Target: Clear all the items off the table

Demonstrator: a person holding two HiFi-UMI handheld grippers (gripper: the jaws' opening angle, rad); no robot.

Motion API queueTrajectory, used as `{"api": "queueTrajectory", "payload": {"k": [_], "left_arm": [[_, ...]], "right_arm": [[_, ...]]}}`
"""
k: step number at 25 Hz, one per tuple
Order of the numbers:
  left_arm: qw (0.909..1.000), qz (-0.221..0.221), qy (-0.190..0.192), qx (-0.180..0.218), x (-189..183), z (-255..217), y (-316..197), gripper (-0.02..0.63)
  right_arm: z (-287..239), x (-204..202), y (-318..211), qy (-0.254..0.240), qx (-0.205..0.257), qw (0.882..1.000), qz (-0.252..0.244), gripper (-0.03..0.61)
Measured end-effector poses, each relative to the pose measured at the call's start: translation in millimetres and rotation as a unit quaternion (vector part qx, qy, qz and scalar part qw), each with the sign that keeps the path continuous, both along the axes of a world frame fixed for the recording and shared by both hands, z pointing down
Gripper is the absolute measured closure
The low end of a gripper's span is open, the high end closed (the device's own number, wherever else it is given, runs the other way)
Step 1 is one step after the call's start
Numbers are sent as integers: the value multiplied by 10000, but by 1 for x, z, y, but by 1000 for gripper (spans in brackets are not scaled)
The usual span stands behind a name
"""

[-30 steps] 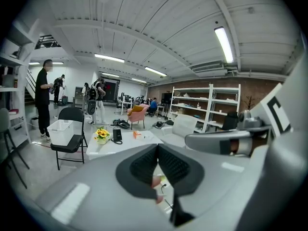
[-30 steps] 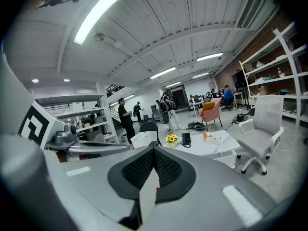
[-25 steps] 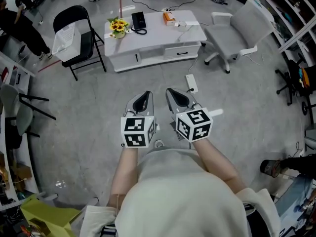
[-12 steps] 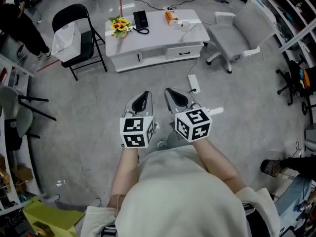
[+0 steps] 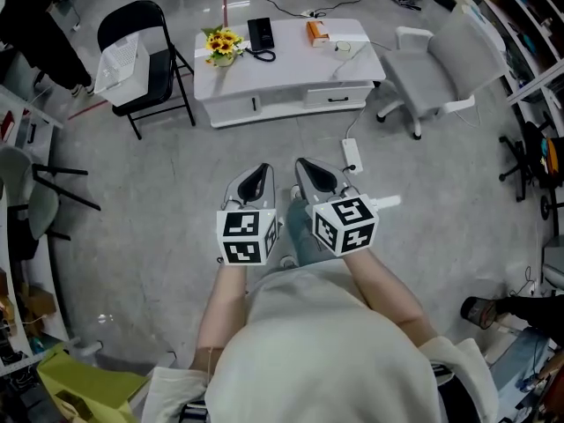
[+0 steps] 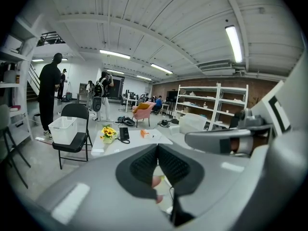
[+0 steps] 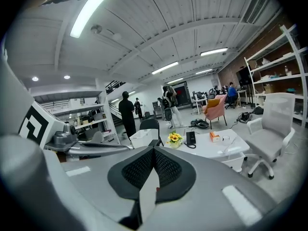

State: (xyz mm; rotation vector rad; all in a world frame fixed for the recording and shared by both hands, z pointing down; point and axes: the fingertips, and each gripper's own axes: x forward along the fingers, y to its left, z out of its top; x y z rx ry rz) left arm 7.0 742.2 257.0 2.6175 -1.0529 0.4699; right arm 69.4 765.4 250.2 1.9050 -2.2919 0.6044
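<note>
Head view: both closed tongs, left (image 5: 256, 178) and right (image 5: 315, 174), point toward table (image 5: 286, 67).

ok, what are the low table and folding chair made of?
Table: smooth white flat panels, faint sheen, probably lacquered or laminated board. Folding chair: thin black tubular frame, likely painted metal; seat and back look padded, possibly vinyl, too small to be sure.

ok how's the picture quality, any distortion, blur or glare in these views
Head view: sharp, evenly lit, edges bowed by the wide lens, white table clear. Left gripper view: heavy fisheye, black corners, ceiling lamp blown out, the left gripper soft up close. Right gripper view: same fisheye, lamp streak overexposed.
</note>
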Motion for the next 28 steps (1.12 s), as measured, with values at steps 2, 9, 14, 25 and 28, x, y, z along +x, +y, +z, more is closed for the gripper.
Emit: {"api": "queueTrajectory", "payload": {"k": [2,9,14,25,28], "left_arm": [[10000,-41,0,-3,4,1,-12,604],[9998,-209,-27,-27,24,1,-57,604],[9995,-318,-62,-35,36,0,-91,604],[9986,-501,-175,-38,80,-3,-160,604],[9984,-505,-240,-37,92,1,-180,604]], "right_arm": [[0,4,-14,10,20,10000,-43,581],[-2,25,-62,34,43,9998,-212,581],[-5,39,-98,28,20,9995,-308,581],[-9,85,-168,136,-4,9987,-496,581],[-6,96,-189,163,-30,9982,-580,581]]}}
